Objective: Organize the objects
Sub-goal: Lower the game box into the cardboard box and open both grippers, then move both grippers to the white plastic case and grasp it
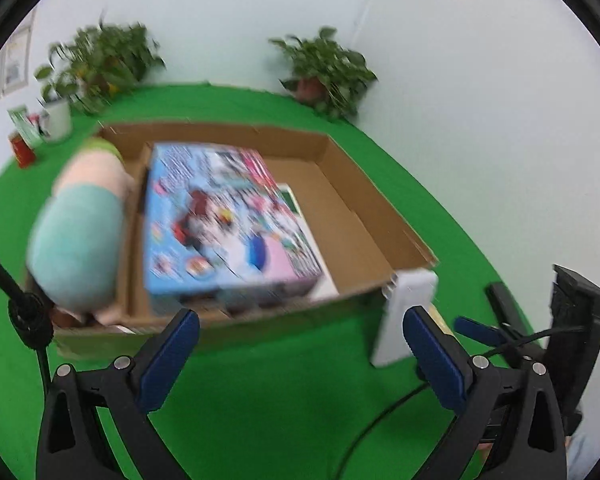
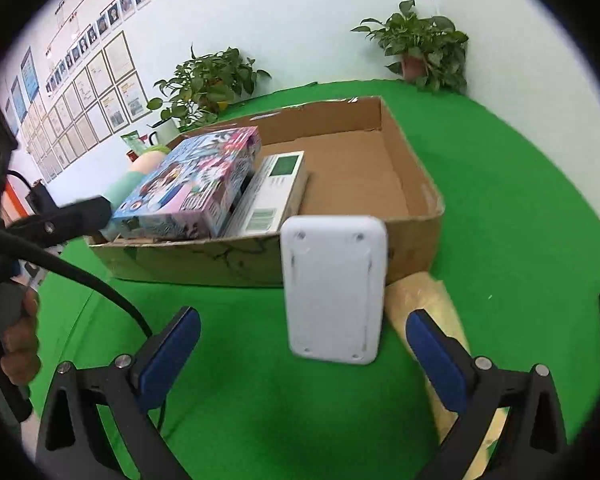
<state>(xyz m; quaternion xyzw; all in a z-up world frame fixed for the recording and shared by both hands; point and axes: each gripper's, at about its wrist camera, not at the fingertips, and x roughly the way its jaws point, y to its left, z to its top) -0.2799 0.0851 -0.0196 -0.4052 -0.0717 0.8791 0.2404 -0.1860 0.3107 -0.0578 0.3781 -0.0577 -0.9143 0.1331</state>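
A brown cardboard box sits on the green cloth. In it lie a colourful toy box, a white carton under it, and a pastel plush toy at its left end. A white flat device stands on end against the box's near wall, with a yellow packet beside it. My left gripper is open and empty in front of the box. My right gripper is open and empty, just short of the white device.
Two potted plants stand at the back by the wall. A white mug and a red can stand at the far left. A black cable crosses the left. The other gripper shows at the right.
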